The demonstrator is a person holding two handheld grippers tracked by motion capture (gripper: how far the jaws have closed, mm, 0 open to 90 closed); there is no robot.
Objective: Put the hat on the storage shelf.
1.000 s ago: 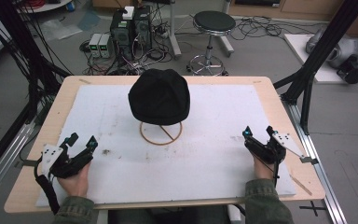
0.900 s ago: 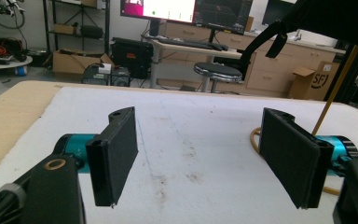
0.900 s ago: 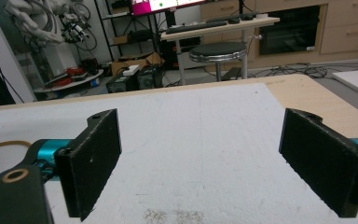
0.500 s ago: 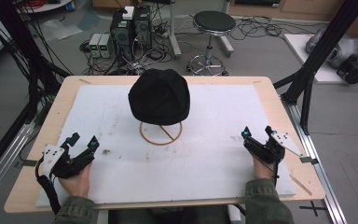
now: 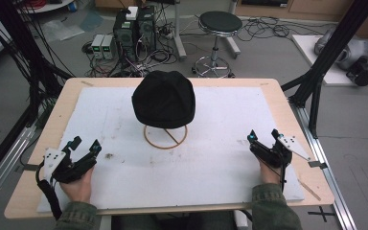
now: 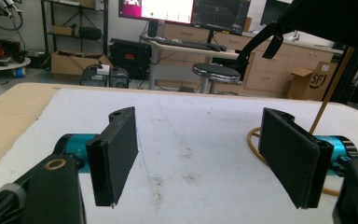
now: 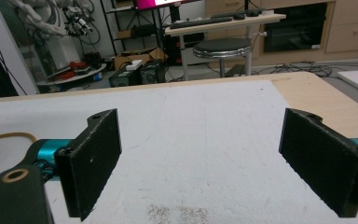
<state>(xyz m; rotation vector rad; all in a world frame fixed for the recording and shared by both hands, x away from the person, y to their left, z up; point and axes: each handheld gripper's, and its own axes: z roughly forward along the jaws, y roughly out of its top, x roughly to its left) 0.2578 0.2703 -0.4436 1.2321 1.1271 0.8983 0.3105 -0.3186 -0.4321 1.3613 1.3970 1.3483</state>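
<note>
A black cap [image 5: 163, 99] rests on a thin stand whose wooden ring base [image 5: 165, 136] lies on the white mat [image 5: 211, 163] at the table's middle. My left gripper [image 5: 85, 144] sits near the front left of the mat, open, with nothing between its jaws. In the left gripper view the gripper [image 6: 200, 158] frames bare mat, with the ring base [image 6: 254, 142] and the cap's underside [image 6: 326, 21] at the right. My right gripper [image 5: 262, 136] rests open near the front right; in the right gripper view the gripper [image 7: 200, 163] spans bare mat, the ring base [image 7: 4, 136] at far left.
The wooden table [image 5: 297, 129] edges the mat on all sides. Black frame posts [image 5: 326, 57] rise at the right and left. A stool [image 5: 219, 24], computer boxes [image 5: 134, 28] and cables lie on the floor beyond the far edge.
</note>
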